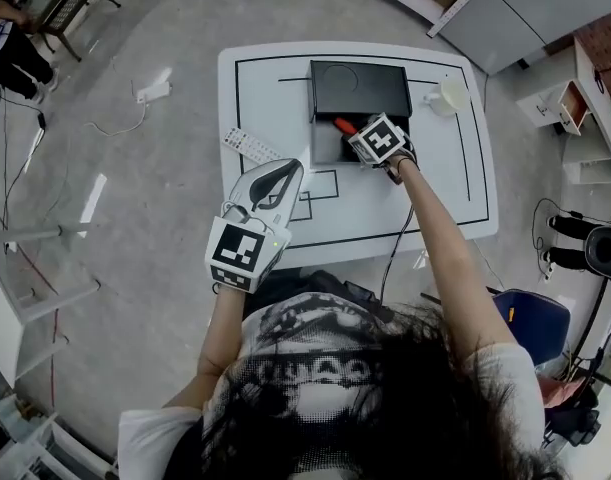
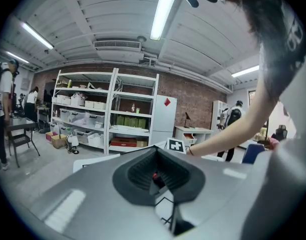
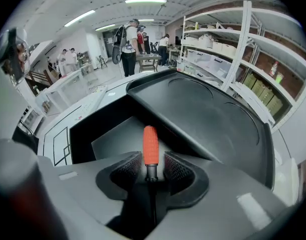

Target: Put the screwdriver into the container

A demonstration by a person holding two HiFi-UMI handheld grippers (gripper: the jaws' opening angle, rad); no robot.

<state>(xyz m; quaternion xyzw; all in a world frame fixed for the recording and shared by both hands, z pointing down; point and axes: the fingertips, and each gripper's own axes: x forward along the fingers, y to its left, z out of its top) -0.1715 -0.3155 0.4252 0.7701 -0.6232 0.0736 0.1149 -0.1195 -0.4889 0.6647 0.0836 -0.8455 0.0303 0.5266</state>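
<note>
The screwdriver [image 1: 342, 125], with its orange handle [image 3: 150, 144], lies in the open black container [image 1: 325, 146] at the back of the white table. My right gripper [image 1: 356, 138] points steeply down into the container. Its jaws stand either side of the handle's base and the shaft, with a small gap on each side, so they are open. In the right gripper view the container's floor [image 3: 115, 136] lies under the handle and its raised lid [image 3: 213, 119] slopes to the right. My left gripper [image 1: 285, 174] hovers over the table's front left, shut and empty [image 2: 155, 176].
A remote control [image 1: 250, 146] lies left of the container. A white cup [image 1: 448, 95] stands at its right. The table [image 1: 440, 203] carries black outline markings. A power strip [image 1: 153, 91] is on the floor and a blue chair [image 1: 532, 318] stands at right.
</note>
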